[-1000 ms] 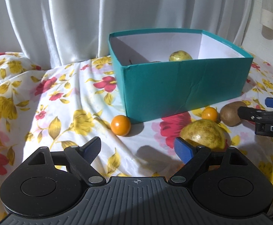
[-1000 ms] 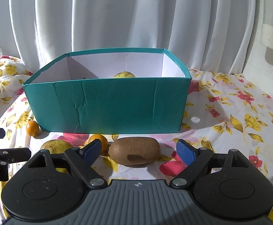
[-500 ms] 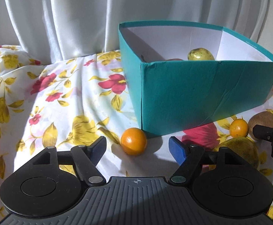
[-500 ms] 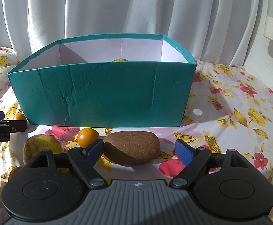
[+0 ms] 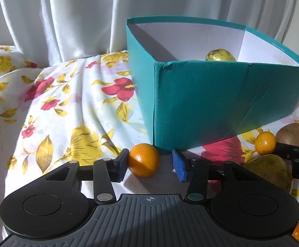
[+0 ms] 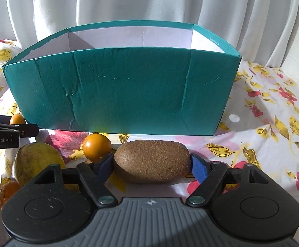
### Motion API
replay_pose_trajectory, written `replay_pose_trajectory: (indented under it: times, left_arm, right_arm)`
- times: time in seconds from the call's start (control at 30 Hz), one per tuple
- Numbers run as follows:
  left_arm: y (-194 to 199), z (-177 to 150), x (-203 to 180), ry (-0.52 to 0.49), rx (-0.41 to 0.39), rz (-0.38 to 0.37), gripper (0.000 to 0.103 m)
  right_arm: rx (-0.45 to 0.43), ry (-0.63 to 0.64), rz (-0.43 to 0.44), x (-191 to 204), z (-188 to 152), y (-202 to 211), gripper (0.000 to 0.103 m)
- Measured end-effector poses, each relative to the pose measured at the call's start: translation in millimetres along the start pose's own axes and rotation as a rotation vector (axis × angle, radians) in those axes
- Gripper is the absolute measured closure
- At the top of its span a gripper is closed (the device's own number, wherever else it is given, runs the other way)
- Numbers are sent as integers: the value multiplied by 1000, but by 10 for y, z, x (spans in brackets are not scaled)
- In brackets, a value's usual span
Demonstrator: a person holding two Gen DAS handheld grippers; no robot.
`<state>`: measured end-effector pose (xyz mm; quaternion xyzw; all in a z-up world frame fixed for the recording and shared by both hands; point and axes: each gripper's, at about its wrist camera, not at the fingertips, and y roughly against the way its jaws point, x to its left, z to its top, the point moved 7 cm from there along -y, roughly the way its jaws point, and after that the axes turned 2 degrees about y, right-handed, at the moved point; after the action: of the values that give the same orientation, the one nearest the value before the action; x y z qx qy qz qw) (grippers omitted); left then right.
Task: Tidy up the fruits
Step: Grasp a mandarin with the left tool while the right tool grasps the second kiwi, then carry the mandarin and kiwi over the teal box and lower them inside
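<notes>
A teal box [image 5: 221,103] stands on the floral cloth, with a yellow-green fruit [image 5: 220,56] inside. My left gripper [image 5: 149,165] is open around a small orange [image 5: 144,159] at the box's near corner; its left pad touches the orange, its right pad stands apart. My right gripper [image 6: 152,165] has both blue pads against the ends of a brown kiwi [image 6: 152,160] lying on the cloth in front of the box [image 6: 120,94]. A second small orange [image 6: 97,146] and a yellow-green mango [image 6: 37,162] lie left of the kiwi.
White curtains hang behind the box. The floral cloth [image 5: 57,113] spreads to the left and the cloth [image 6: 272,127] to the right of the box. Another orange [image 6: 7,190] lies at the lower left of the right wrist view. The left gripper's fingers [image 6: 9,132] show there too.
Both grippers moved forward and lower. The left one now straddles the small orange. The right one's jaws narrowed onto the kiwi's ends.
</notes>
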<state>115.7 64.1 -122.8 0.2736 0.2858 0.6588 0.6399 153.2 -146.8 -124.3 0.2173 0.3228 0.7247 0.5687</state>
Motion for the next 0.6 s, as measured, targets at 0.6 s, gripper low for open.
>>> replay_pose_trajectory:
  times: [0.6]
  left_arm:
    - [537,162,-222,-33,-60,-18,67]
  right_arm:
    - [-39,-33,-12,-114,78,222,27]
